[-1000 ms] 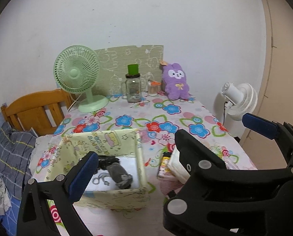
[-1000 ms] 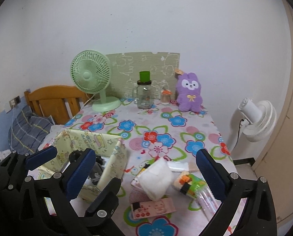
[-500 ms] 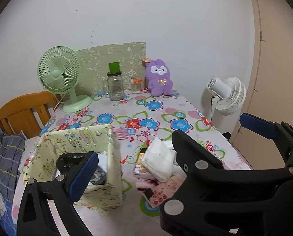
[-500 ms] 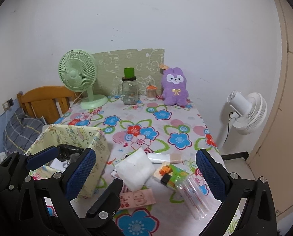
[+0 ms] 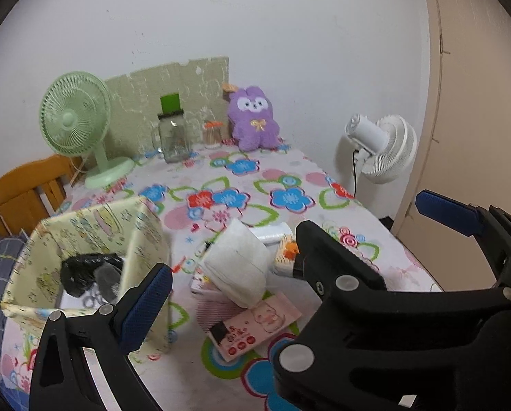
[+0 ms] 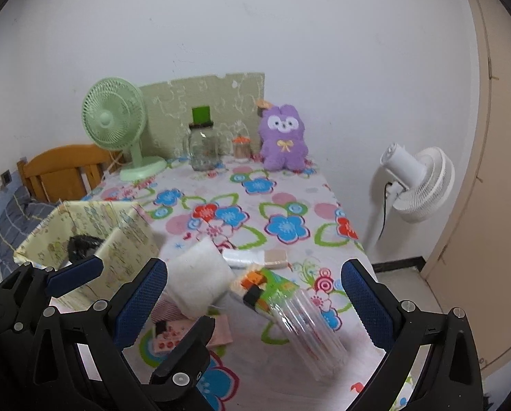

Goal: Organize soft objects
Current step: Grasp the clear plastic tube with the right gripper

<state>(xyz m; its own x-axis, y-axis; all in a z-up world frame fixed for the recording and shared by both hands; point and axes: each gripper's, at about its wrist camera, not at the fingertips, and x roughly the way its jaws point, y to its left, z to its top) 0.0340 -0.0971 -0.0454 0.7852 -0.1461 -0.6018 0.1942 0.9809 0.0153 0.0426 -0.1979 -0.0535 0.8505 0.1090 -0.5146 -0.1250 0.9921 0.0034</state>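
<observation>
A pale yellow fabric box (image 5: 94, 236) (image 6: 118, 243) stands on the near left of the flowered table and holds dark items (image 5: 84, 269). A white soft tissue pack (image 5: 238, 263) (image 6: 200, 281) lies right of it on a pile of small packs, with a pink pack (image 5: 255, 328) in front. A clear plastic pack (image 6: 306, 328) lies nearer the right. A purple plush rabbit (image 5: 253, 116) (image 6: 282, 142) sits at the back. My left gripper (image 5: 289, 250) and my right gripper (image 6: 255, 294) are both open and empty, above the near table edge.
A green desk fan (image 5: 75, 123), a glass jar with a green lid (image 5: 173, 137) and a small orange-lidded jar (image 5: 211, 133) stand at the back. A white floor fan (image 6: 416, 185) stands right of the table. A wooden chair (image 5: 19, 191) is at the left.
Both views have shifted right and back from the box. The tissue pack and small packs now sit central, and the box has slid toward the left.
</observation>
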